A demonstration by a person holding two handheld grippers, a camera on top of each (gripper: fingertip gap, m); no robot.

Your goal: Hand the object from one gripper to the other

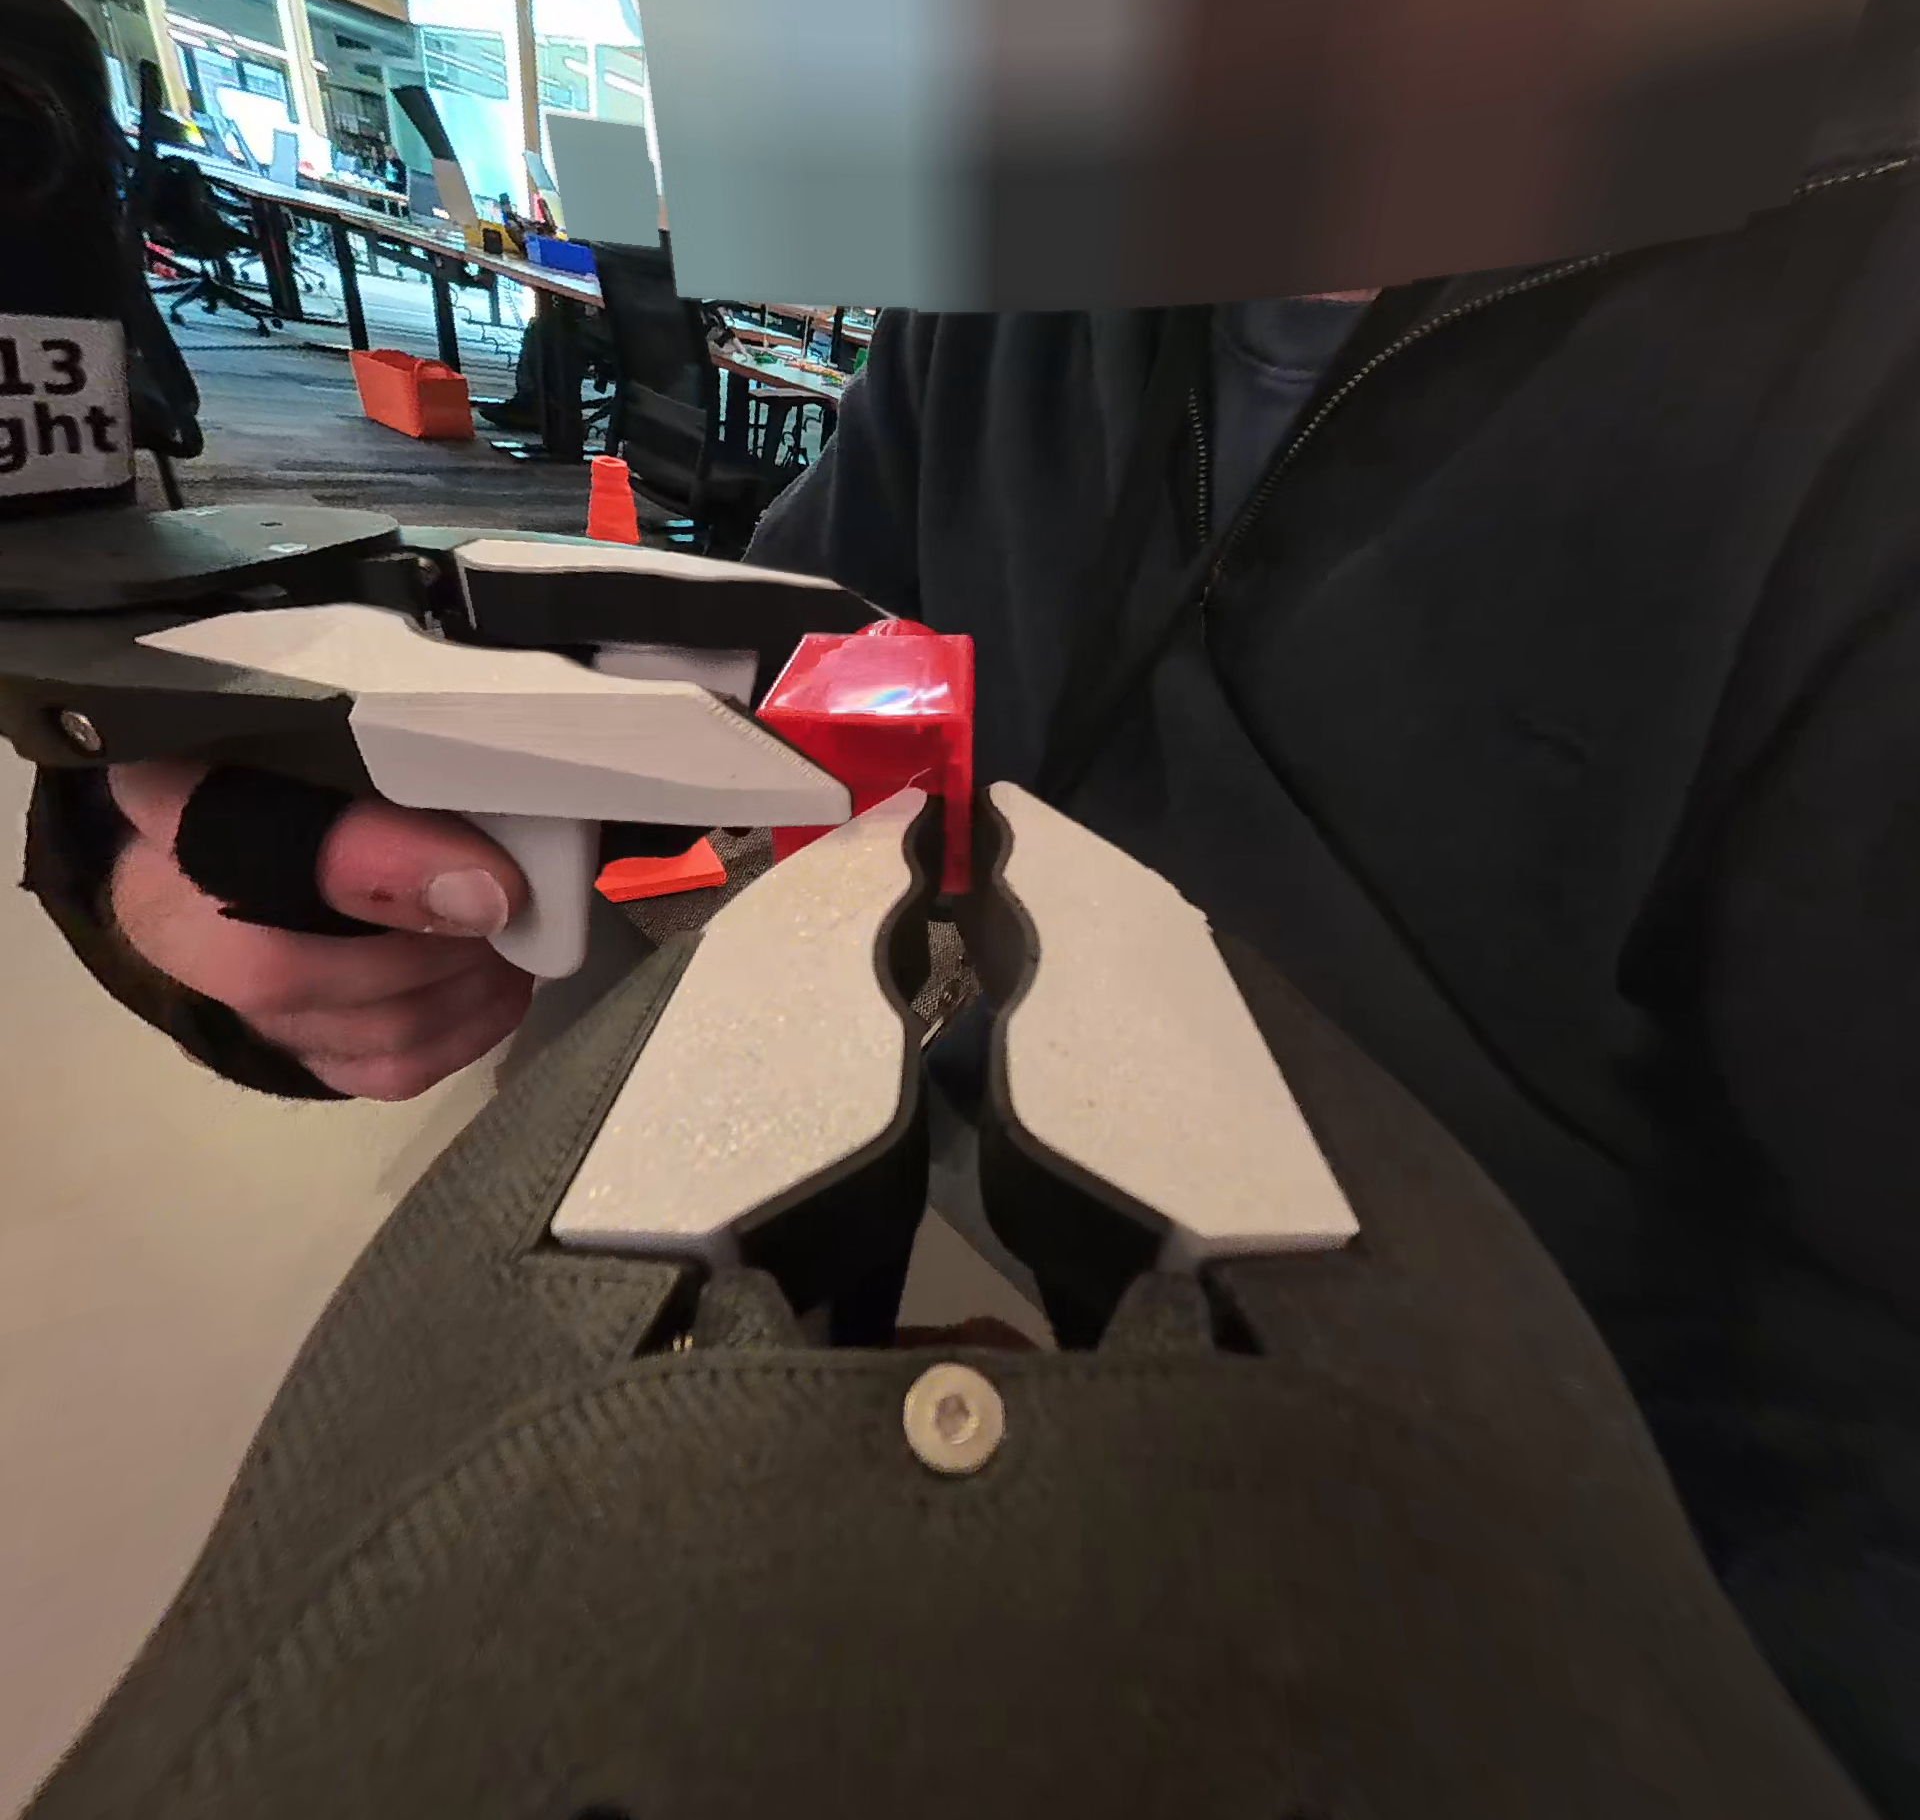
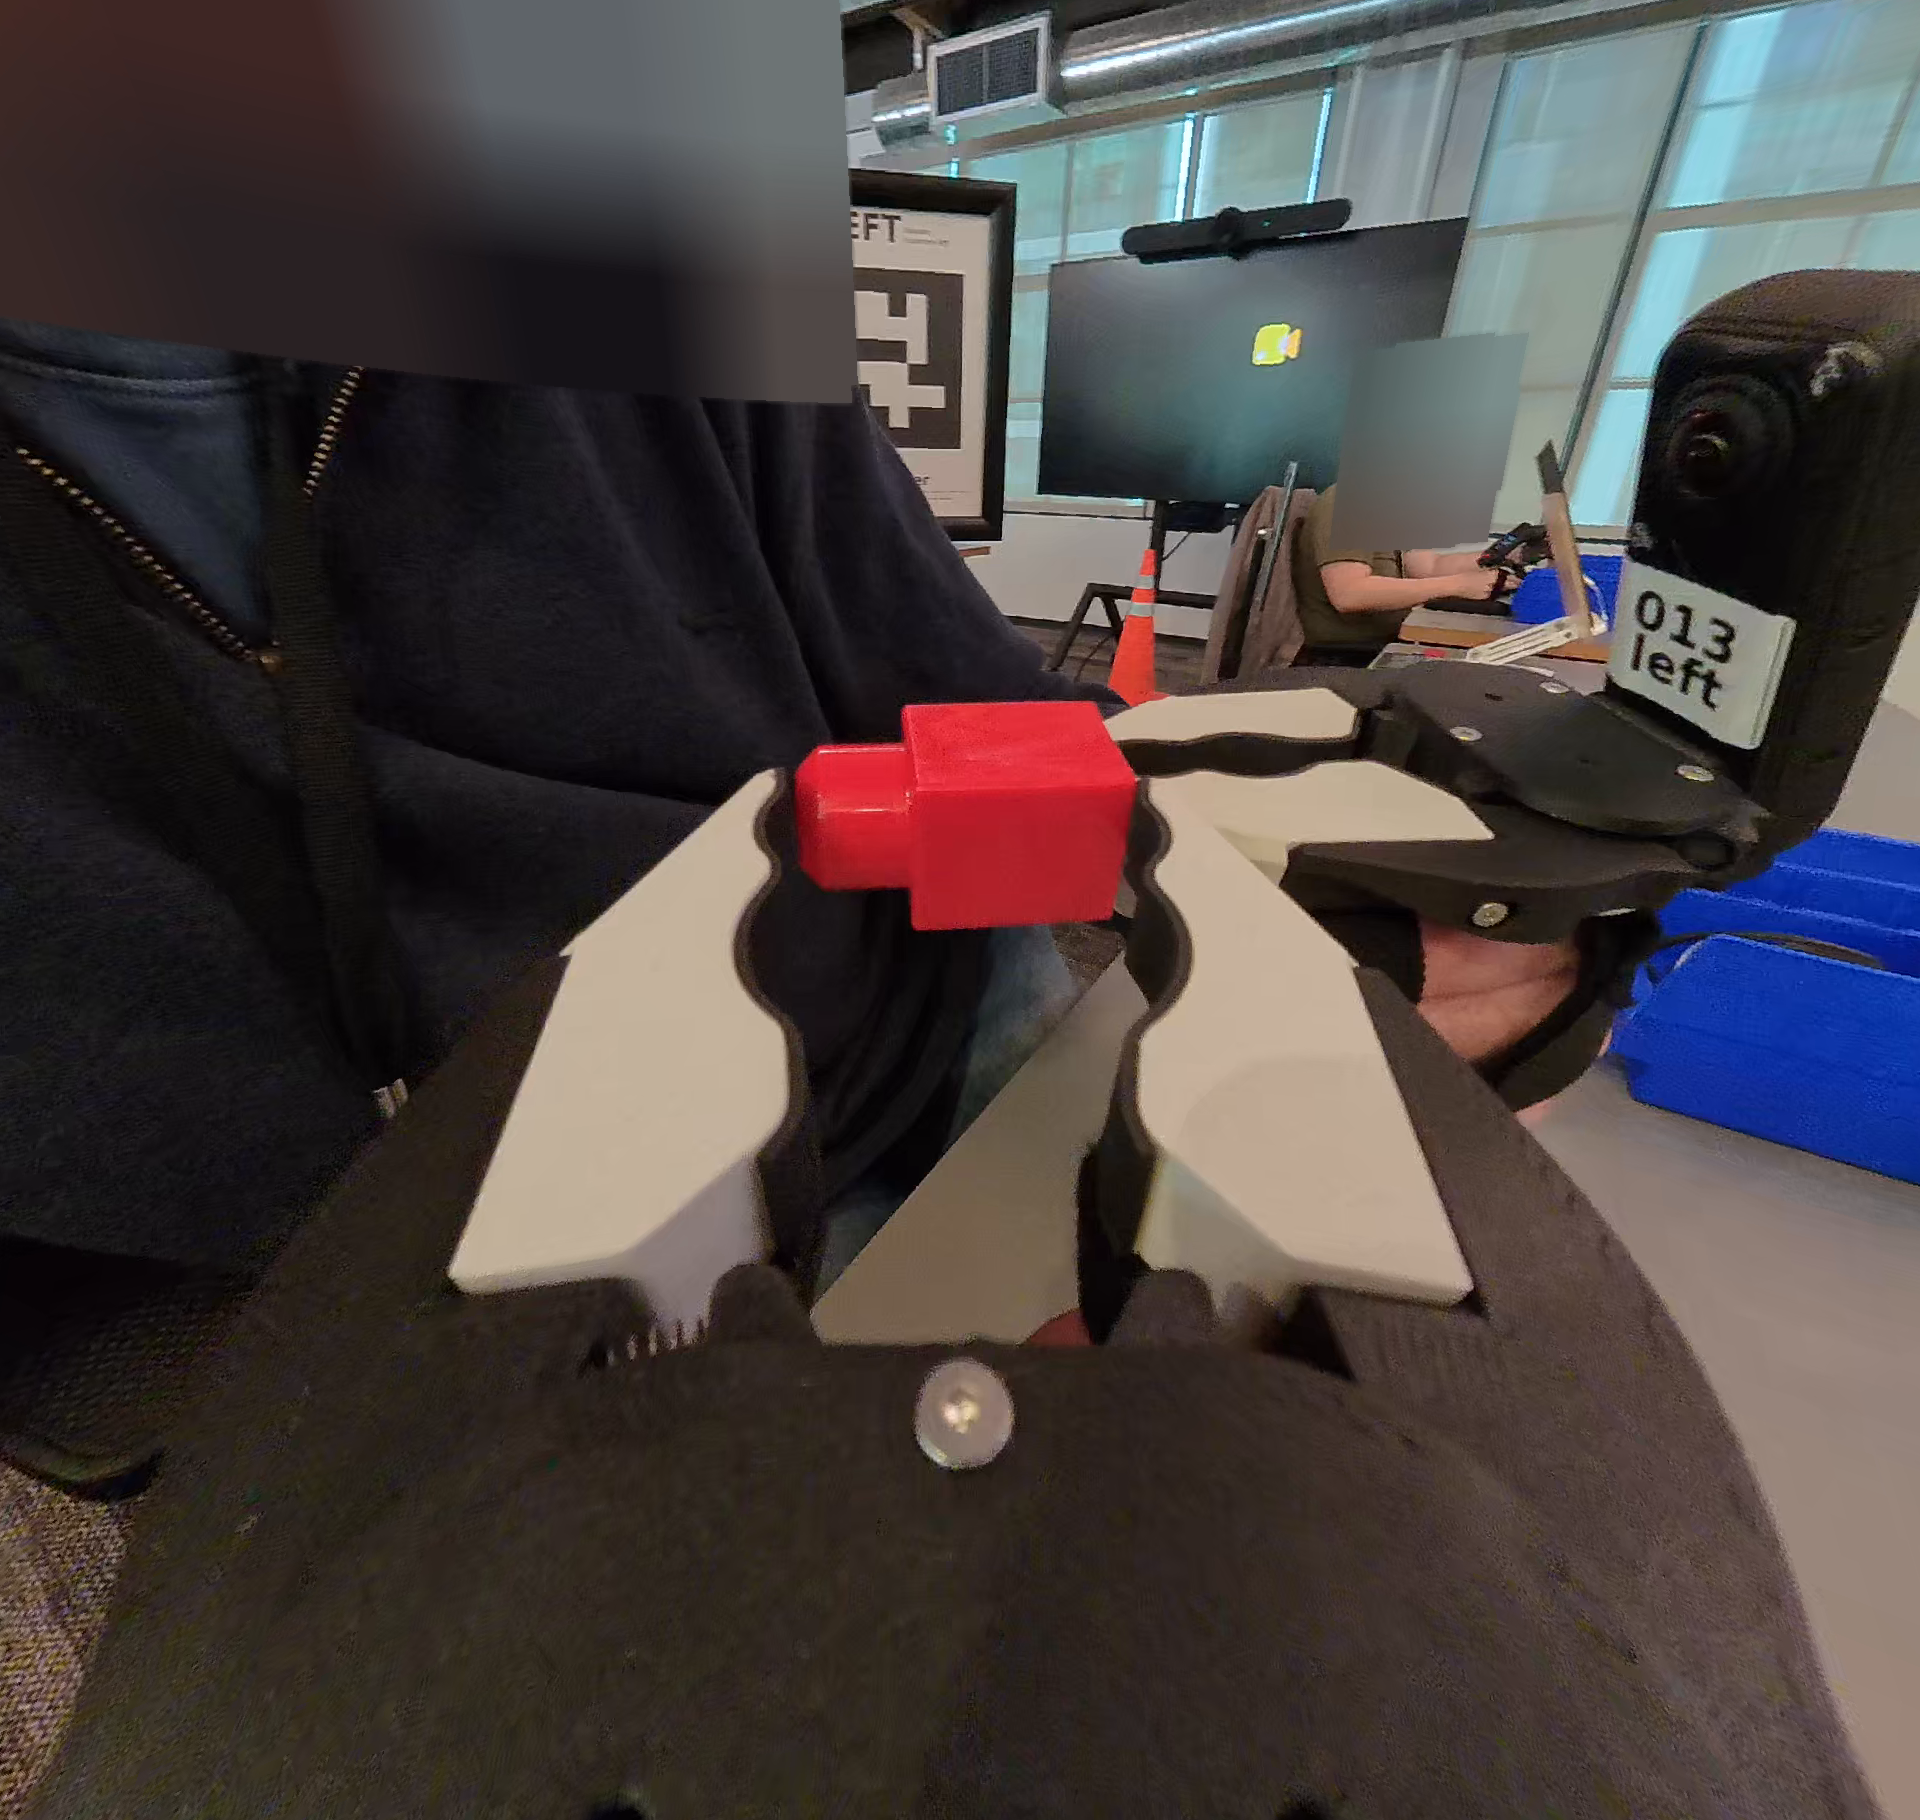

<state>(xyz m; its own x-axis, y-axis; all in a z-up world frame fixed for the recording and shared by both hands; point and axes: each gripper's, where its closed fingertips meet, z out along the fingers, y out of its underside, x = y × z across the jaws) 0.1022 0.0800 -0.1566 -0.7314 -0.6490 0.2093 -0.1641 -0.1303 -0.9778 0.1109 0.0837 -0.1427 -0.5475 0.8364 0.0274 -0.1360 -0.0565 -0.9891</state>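
Observation:
A red block [image 2: 997, 814] with a round stud on one end hangs in the air between both grippers. My right gripper [image 2: 961, 794] has its jaws wide, one pad against the stud end and the other against the flat end. My left gripper [image 1: 961, 804] is almost closed, pinching the block's [image 1: 873, 721] thin lower wall. In the left wrist view the right gripper [image 1: 862, 710] comes in from the left with a hand on its trigger. In the right wrist view the left gripper [image 2: 1138, 762] reaches the block from the right.
A person in a dark zip jacket [image 1: 1455, 731] is close behind the block. Blue bins [image 2: 1787, 1043] stand on the pale table [image 1: 156, 1251] at the right. An orange cone [image 2: 1138, 627] and a dark screen [image 2: 1236, 368] are farther back. Both grippers' tips are close together, under 4 cm apart.

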